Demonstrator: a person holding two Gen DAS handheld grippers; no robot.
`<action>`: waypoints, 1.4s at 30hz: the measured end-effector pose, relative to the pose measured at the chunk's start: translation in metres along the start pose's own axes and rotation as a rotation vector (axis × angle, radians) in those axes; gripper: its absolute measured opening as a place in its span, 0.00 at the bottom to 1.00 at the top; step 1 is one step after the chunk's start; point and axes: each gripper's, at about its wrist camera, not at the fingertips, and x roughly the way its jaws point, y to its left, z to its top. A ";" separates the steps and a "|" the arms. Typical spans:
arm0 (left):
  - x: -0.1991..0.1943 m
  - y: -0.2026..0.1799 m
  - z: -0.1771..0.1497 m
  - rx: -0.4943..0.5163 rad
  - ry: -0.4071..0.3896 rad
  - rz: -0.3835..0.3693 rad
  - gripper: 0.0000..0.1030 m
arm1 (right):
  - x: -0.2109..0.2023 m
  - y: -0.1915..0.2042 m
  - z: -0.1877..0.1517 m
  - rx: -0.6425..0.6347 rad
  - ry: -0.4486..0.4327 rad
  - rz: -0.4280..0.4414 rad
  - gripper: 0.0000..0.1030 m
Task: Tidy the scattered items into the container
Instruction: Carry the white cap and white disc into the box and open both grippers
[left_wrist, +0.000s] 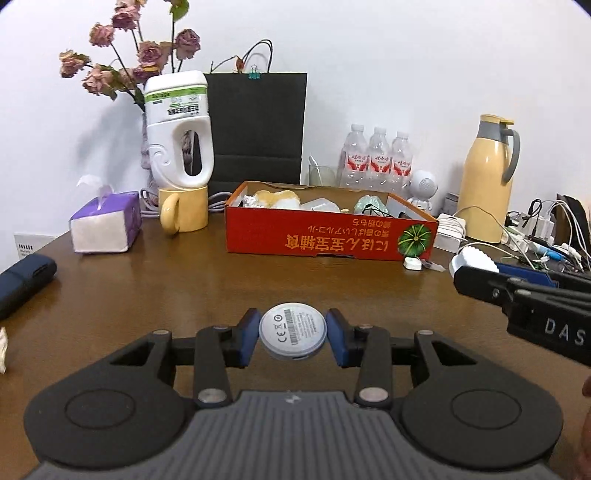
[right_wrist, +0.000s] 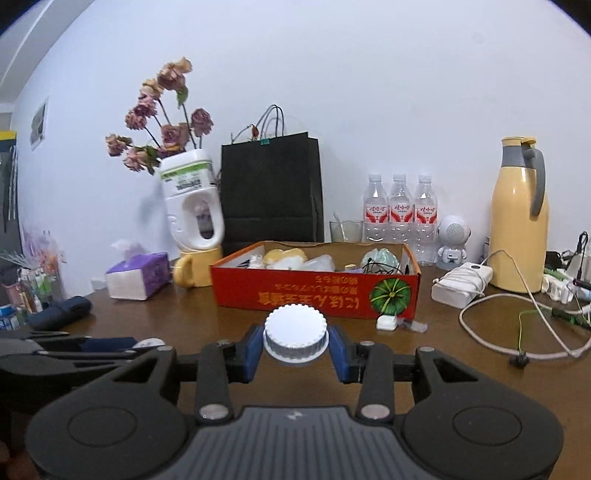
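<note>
My left gripper (left_wrist: 292, 336) is shut on a round white disc device (left_wrist: 292, 334) with a printed label, held above the brown table. My right gripper (right_wrist: 296, 345) is shut on a white ridged cap (right_wrist: 295, 334); it also shows at the right edge of the left wrist view (left_wrist: 474, 266). The red cardboard box (left_wrist: 325, 240) stands ahead at the middle of the table, with several items in it; it shows in the right wrist view too (right_wrist: 314, 291). A small white square item (right_wrist: 386, 322) and a clear plastic bit (right_wrist: 413, 325) lie by the box's front right corner.
Behind stand a black paper bag (left_wrist: 256, 125), a white jug on a yellow mug (left_wrist: 183, 216), a tissue pack (left_wrist: 105, 223), water bottles (left_wrist: 376, 158), a yellow thermos (left_wrist: 487, 181). Chargers and cables (right_wrist: 517, 317) lie right. A dark blue case (left_wrist: 24, 280) lies left.
</note>
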 end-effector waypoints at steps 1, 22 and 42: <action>-0.003 -0.001 -0.003 -0.004 0.000 0.006 0.39 | -0.006 0.004 -0.004 0.001 -0.002 -0.006 0.37; 0.036 -0.005 0.047 0.043 -0.075 -0.016 0.39 | 0.026 -0.016 0.025 -0.007 -0.044 -0.061 0.37; 0.187 -0.007 0.147 0.061 -0.108 -0.003 0.39 | 0.182 -0.071 0.100 0.055 -0.024 -0.067 0.37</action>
